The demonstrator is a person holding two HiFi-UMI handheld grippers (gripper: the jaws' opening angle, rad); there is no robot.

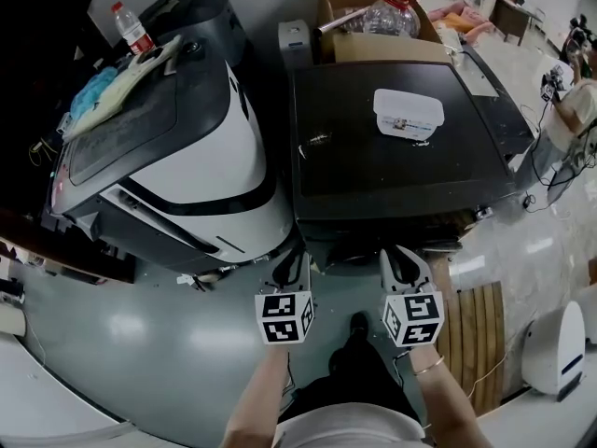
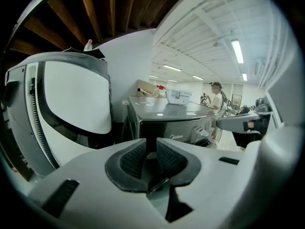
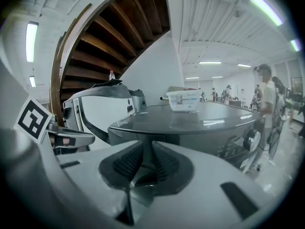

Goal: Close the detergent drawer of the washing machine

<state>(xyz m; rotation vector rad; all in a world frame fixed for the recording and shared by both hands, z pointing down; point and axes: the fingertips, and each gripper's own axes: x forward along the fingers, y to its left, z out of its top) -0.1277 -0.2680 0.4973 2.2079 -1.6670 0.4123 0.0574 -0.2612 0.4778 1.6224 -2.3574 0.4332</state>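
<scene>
A dark grey washing machine [image 1: 354, 161] stands at the right of the head view, its front facing me. In the left gripper view its front panel [image 2: 176, 136] carries a logo, and to the right of that the detergent drawer [image 2: 208, 127] sticks out with pale compartments showing. Both grippers hover side by side just in front of the machine and touch nothing. The left gripper [image 1: 291, 267] [image 2: 151, 154] has its pads a narrow slit apart, with nothing between them. The right gripper [image 1: 403, 261] [image 3: 147, 159] stands the same way, empty.
A white and grey washing machine [image 1: 205, 166] stands tilted to the left, with a bottle [image 1: 132, 28] and cloths on top. A white tub [image 1: 407, 113] sits on the dark machine. Behind are a cardboard box [image 1: 373, 17]; a wooden slat mat [image 1: 480, 329] lies right. A person [image 3: 264, 94] stands beyond.
</scene>
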